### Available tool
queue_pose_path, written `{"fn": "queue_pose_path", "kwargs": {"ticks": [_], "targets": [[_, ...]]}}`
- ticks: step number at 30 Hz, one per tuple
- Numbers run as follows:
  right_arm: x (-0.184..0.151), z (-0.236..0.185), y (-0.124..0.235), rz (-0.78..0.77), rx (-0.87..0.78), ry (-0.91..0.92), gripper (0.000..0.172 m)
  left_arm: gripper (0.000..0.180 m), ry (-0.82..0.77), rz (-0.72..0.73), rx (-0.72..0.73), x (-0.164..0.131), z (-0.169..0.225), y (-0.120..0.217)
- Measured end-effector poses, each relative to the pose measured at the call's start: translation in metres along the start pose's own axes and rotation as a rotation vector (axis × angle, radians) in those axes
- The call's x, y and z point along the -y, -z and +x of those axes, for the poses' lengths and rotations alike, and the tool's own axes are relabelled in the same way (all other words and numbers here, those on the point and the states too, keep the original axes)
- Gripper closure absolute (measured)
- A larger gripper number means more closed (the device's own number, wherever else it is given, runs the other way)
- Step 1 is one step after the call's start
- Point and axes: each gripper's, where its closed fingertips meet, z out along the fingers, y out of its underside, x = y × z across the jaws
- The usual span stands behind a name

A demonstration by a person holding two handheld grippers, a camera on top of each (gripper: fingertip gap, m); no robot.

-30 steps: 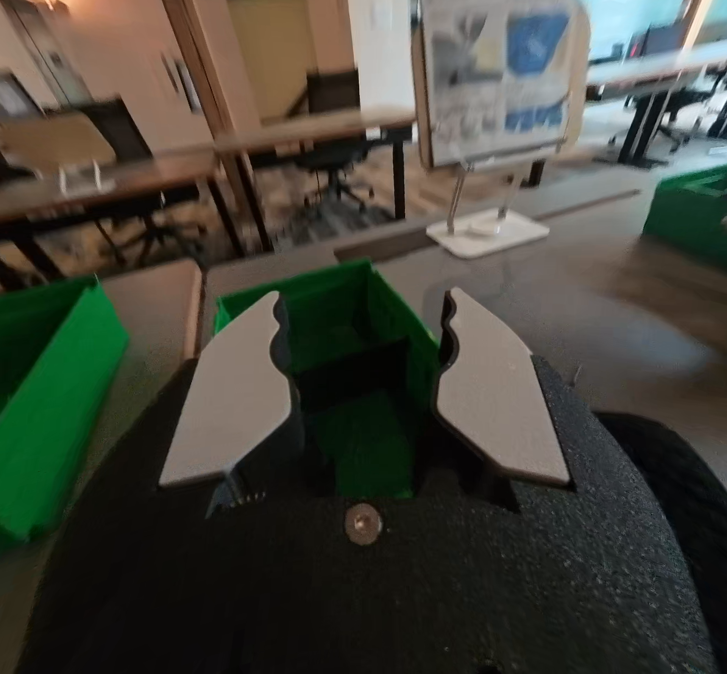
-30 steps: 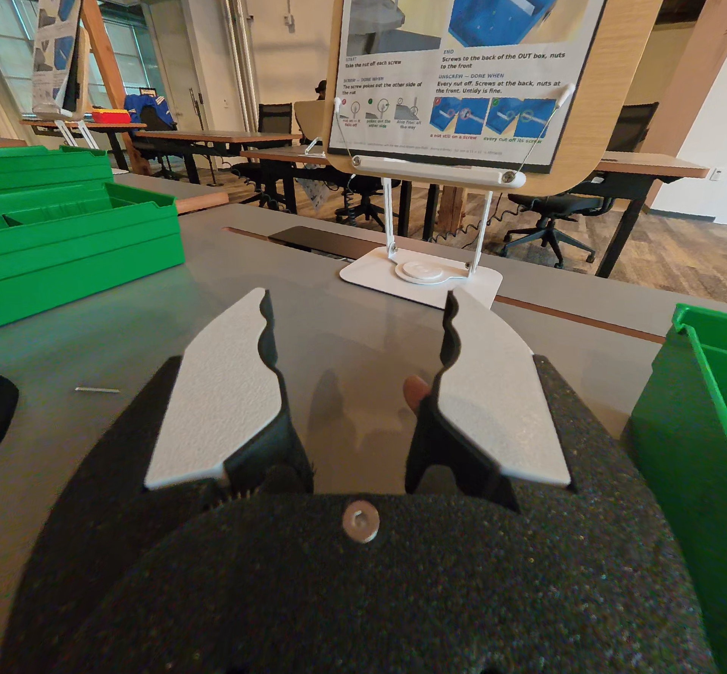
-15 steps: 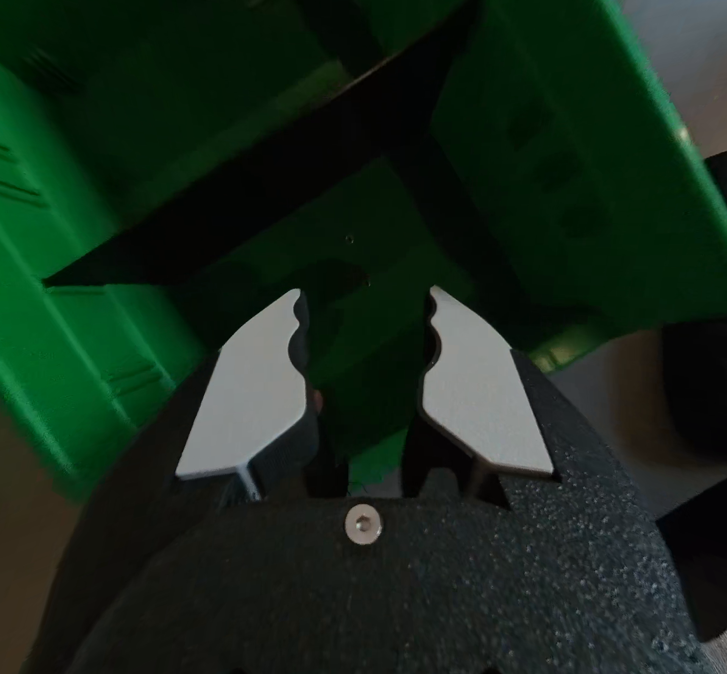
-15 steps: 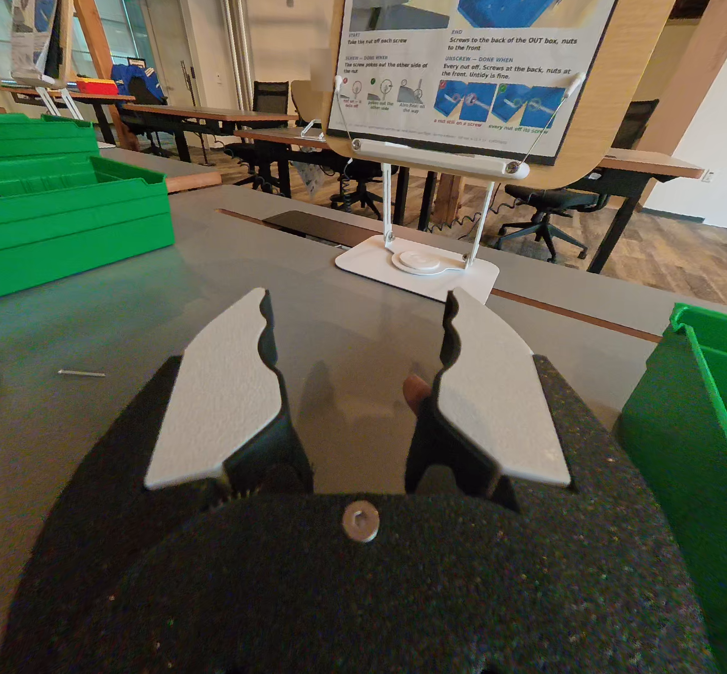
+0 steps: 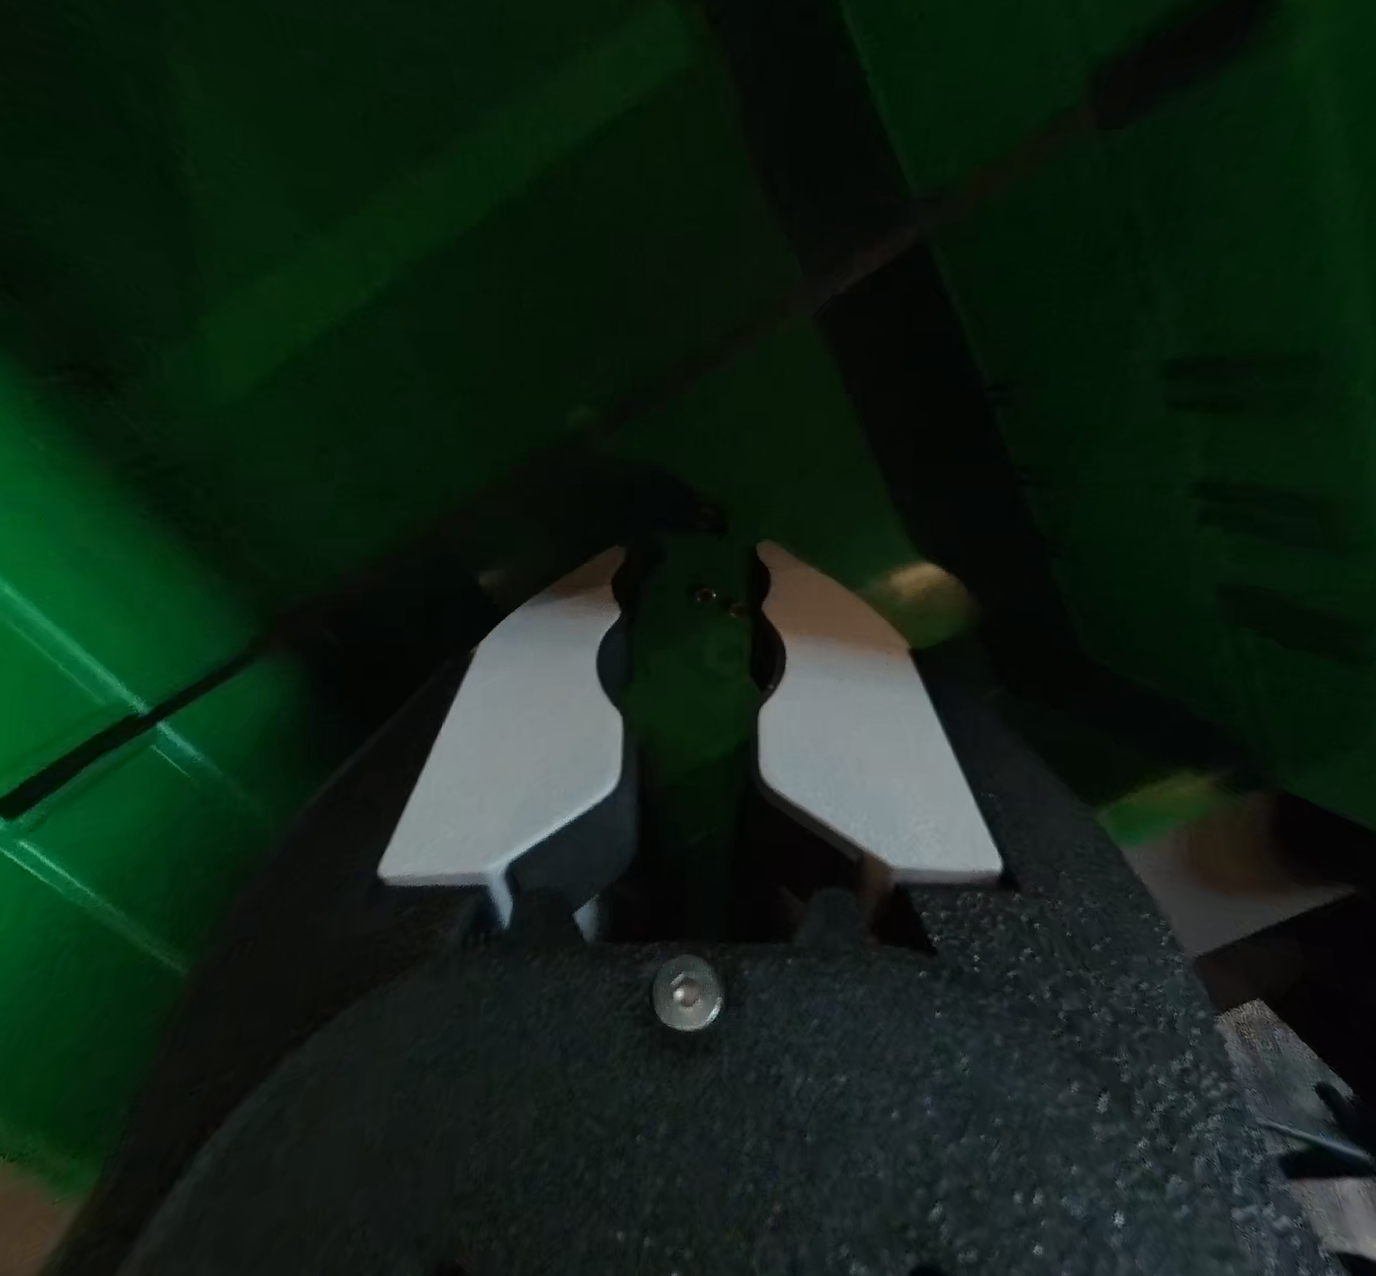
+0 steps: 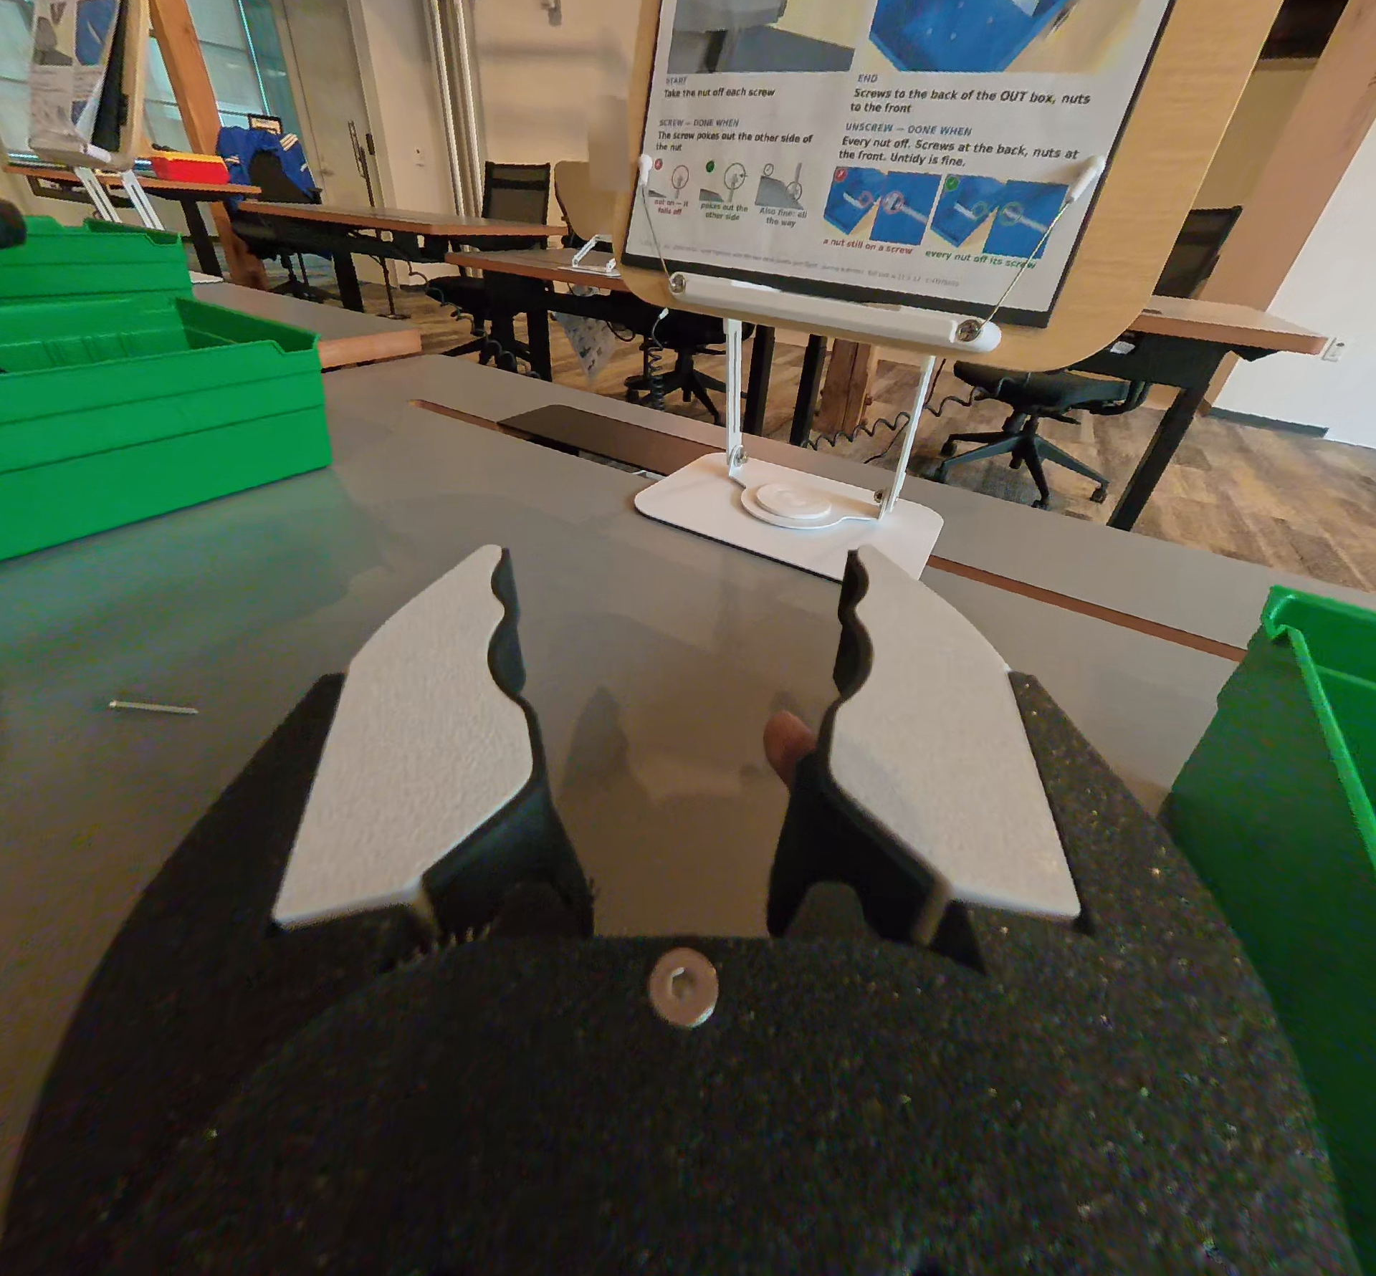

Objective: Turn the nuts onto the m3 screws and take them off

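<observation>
The left gripper (image 5: pixel 692 570) has gone deeper into the green bin (image 5: pixel 372 272) and narrowed, two nuts (image 5: pixel 704 595) lying untouched between its fingers; the right gripper (image 6: pixel 674 615) stays wide open, bare, above the grey surface (image 6: pixel 447 496).

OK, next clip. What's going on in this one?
A person works with two handheld grippers at a grey table. The left gripper is deep inside a green bin with a black divider, its fingers partly closed around two small nuts on the bin floor, not clamped on either. The right gripper hangs wide open and empty above the table. A single screw lies loose on the table.
</observation>
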Motion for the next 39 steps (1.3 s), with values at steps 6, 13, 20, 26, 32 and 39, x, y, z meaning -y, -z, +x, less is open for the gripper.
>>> {"fn": "queue_pose_path", "kwargs": {"ticks": [6,13,20,26,32,39], "targets": [[0.002,0.0,0.001,0.009,0.002,-0.001,0.089,0.161,0.046,-0.046,0.024,0.005,-0.001,-0.009],[0.004,0.0,0.002,0.018,0.0,0.0,0.089,0.163,0.077,-0.066,0.005,0.01,0.005,-0.012],[0.005,0.0,0.002,0.022,0.001,-0.001,0.089,0.167,0.079,-0.098,0.0,0.005,0.006,-0.012],[0.005,0.0,0.002,0.022,0.0,0.0,0.089,0.17,0.077,-0.106,0.012,0.005,0.005,-0.012],[0.005,0.0,0.002,0.02,0.001,0.003,0.089,0.175,0.084,-0.1,0.012,0.005,0.007,-0.013],[0.005,0.0,0.002,0.018,0.002,0.002,0.089,0.176,0.083,-0.052,0.007,0.009,0.009,-0.002]]}}
